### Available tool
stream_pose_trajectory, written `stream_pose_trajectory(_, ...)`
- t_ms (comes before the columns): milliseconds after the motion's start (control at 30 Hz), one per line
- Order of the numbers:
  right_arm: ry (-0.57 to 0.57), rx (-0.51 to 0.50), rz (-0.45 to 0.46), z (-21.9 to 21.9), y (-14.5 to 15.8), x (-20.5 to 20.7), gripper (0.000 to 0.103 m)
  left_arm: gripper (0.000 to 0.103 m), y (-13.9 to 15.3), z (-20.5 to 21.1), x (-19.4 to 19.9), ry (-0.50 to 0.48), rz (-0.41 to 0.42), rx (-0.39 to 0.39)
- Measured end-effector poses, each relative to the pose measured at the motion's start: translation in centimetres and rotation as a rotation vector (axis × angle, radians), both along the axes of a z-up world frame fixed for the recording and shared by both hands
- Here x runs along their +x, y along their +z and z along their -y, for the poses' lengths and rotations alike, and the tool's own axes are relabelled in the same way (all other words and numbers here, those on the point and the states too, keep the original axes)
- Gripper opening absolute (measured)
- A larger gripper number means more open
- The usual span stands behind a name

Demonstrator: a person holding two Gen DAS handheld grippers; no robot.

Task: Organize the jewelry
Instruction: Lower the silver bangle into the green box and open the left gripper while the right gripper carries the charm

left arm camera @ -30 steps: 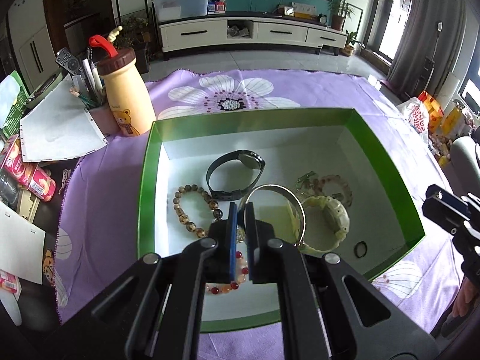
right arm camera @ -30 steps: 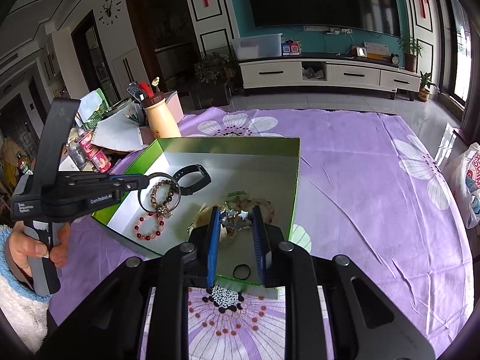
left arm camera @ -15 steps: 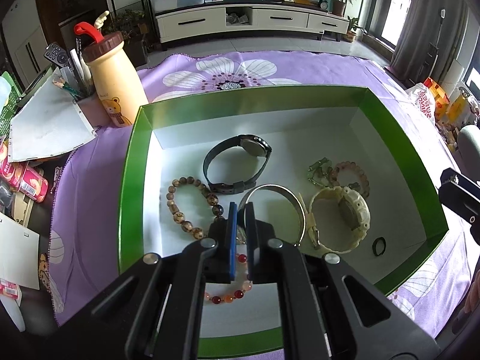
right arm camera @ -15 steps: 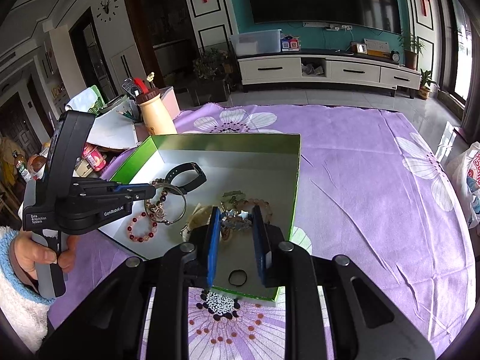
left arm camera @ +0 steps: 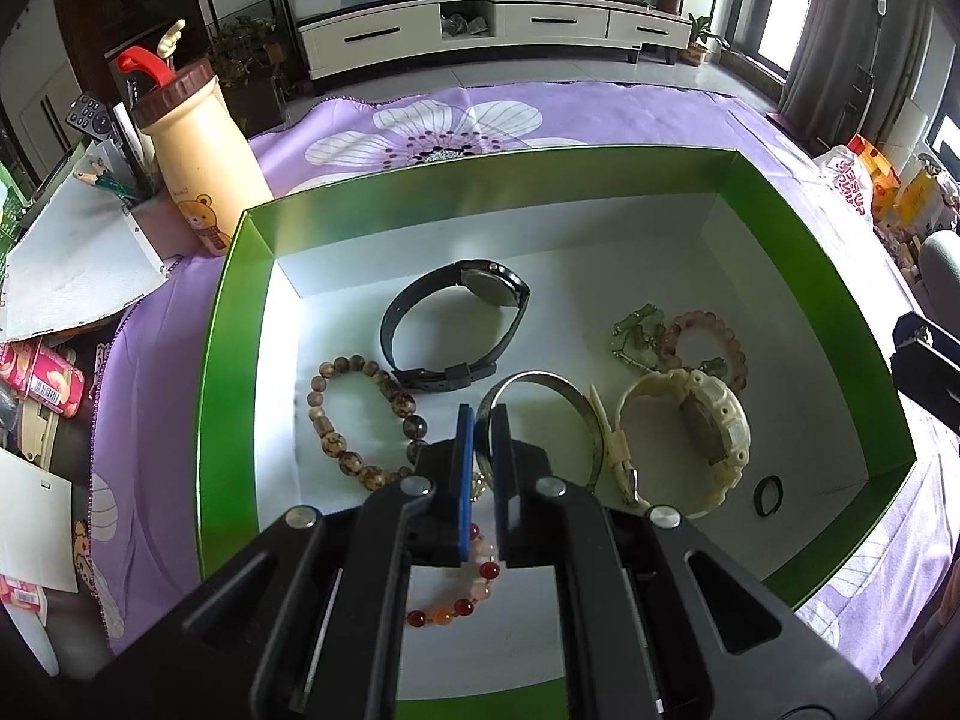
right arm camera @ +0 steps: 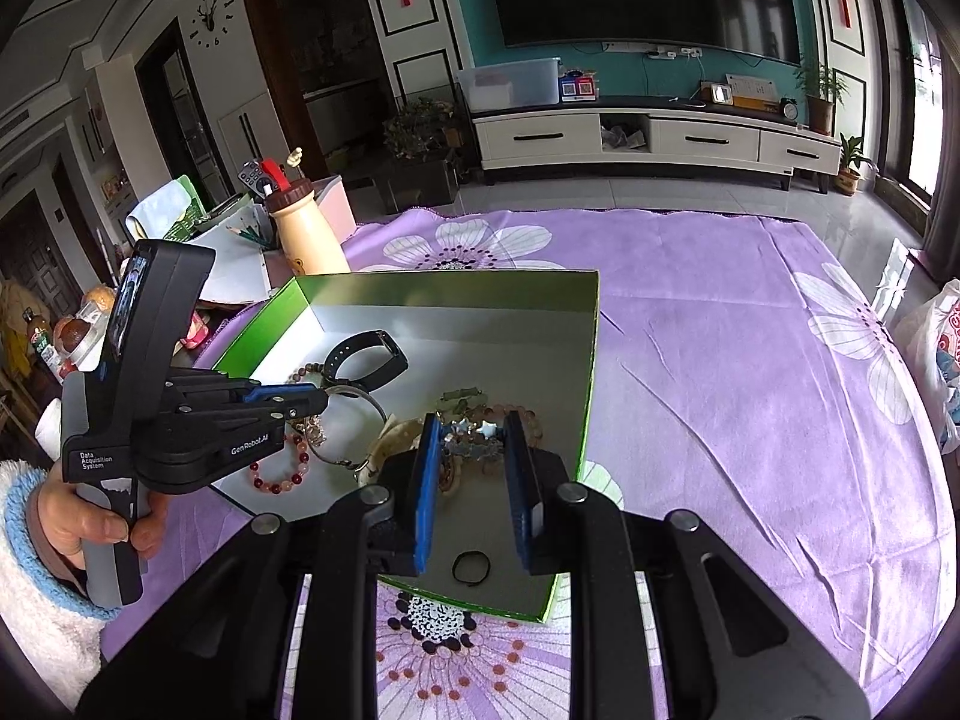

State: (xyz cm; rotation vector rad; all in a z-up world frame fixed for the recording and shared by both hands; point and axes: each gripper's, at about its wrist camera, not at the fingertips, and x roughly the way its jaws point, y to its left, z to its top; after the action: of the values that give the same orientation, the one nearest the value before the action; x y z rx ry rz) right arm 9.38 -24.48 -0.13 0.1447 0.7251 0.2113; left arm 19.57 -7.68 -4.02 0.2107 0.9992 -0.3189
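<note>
A green box (left arm camera: 231, 324) with a white floor holds jewelry: a black watch (left arm camera: 456, 324), a brown bead bracelet (left arm camera: 336, 438), a red bead bracelet (left arm camera: 462, 594), a cream watch (left arm camera: 702, 438), a pink bead bracelet (left arm camera: 720, 336) and a small black ring (left arm camera: 768, 487). My left gripper (left arm camera: 482, 420) is shut on a silver bangle (left arm camera: 558, 387) just above the box floor. My right gripper (right arm camera: 471, 438) is open over the box's near edge (right arm camera: 468, 600), holding nothing. The left gripper also shows in the right wrist view (right arm camera: 300, 399).
The box sits on a purple flowered cloth (right arm camera: 750, 390). A cream bottle with a brown lid (left arm camera: 198, 162), a pen holder (left arm camera: 129, 180) and papers (left arm camera: 72, 258) stand left of the box. Snack packets (left arm camera: 42, 372) lie at the far left.
My left gripper has moved lower into the box with the silver bangle in it. My right gripper has barely moved.
</note>
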Motion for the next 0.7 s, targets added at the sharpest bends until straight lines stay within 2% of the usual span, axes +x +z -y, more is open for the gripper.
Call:
stream_pose_trajectory(267, 0.006, 0.002, -0.017, 0.1, -0.2, 0.7, 0.021, 0.005, -0.3, 0.4, 0.3, -0.004, -0.015, 0.011)
stream_pose_trajectory(700, -0.011, 0.024, -0.064, 0.7, -0.7, 4.9, 0.021, 0.005, -0.6, 0.5, 1.0, -0.007, -0.03, 0.025)
